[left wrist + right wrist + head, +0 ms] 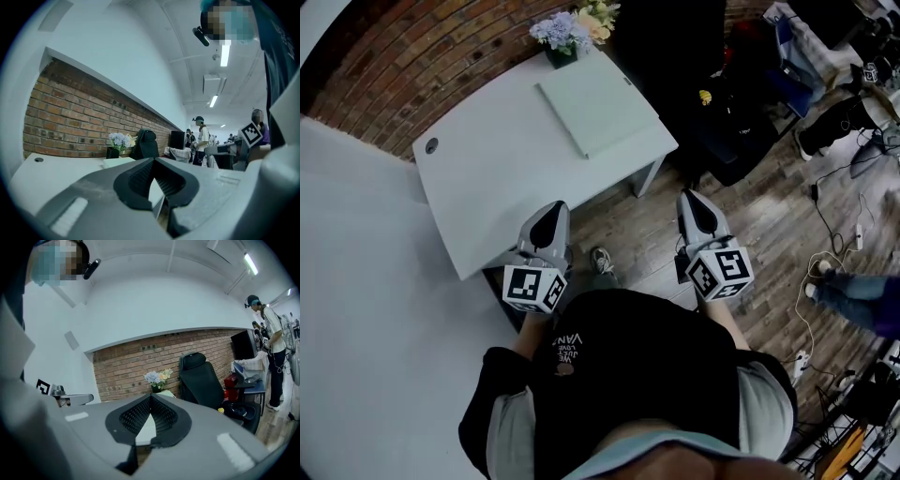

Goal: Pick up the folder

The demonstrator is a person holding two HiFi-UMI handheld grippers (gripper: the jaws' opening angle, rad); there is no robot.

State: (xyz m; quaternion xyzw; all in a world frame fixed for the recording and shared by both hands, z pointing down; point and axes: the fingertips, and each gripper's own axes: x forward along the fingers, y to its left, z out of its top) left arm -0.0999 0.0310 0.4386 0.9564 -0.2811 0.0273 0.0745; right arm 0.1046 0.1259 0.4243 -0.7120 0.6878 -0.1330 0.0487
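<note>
A pale green folder [598, 112] lies flat on the right part of a white desk [502, 173], near the flower pot. My left gripper [553, 208] hangs over the desk's near edge, jaws shut and empty, well short of the folder. Over the wooden floor just off the desk's right front corner, my right gripper [691, 198] is likewise shut with nothing held. In the left gripper view the folder [118, 162] shows as a thin slab beyond the closed left gripper [153, 161]. The right gripper view has the closed right gripper [150, 397] in front of the desk.
A pot of flowers [569, 34] stands at the desk's far edge by the brick wall [422, 56]. A black office chair [199, 378] sits right of the desk. Cables and a power strip [857, 234] lie on the floor at right. People stand in the background [202, 140].
</note>
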